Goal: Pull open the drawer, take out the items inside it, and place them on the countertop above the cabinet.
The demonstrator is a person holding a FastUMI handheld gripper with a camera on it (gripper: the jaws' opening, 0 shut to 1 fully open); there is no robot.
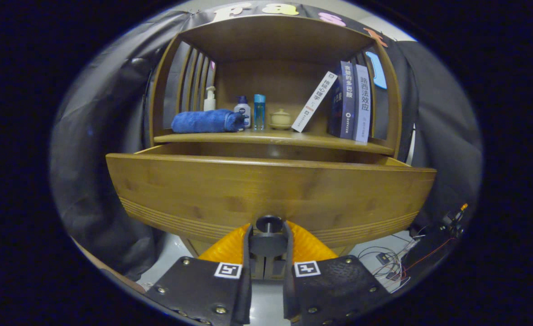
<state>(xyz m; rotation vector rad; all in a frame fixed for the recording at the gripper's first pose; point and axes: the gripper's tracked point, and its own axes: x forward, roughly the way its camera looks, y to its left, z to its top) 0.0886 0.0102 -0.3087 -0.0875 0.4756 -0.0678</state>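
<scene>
A wooden cabinet drawer (266, 192) stands pulled out toward me, its broad front panel close ahead. A dark round knob (268, 223) sits low on the panel's middle. My gripper (268, 233) is shut on that knob, one finger pressing each side. The drawer's inside is hidden behind the front panel. Above the drawer runs the wooden countertop (271, 138).
On the countertop lie a rolled blue towel (207, 121), a white pump bottle (209, 99), two small bottles (252, 112), a small lidded pot (280, 118) and three books (345, 102). Loose wires and small electronics (397, 260) lie on the floor at the right.
</scene>
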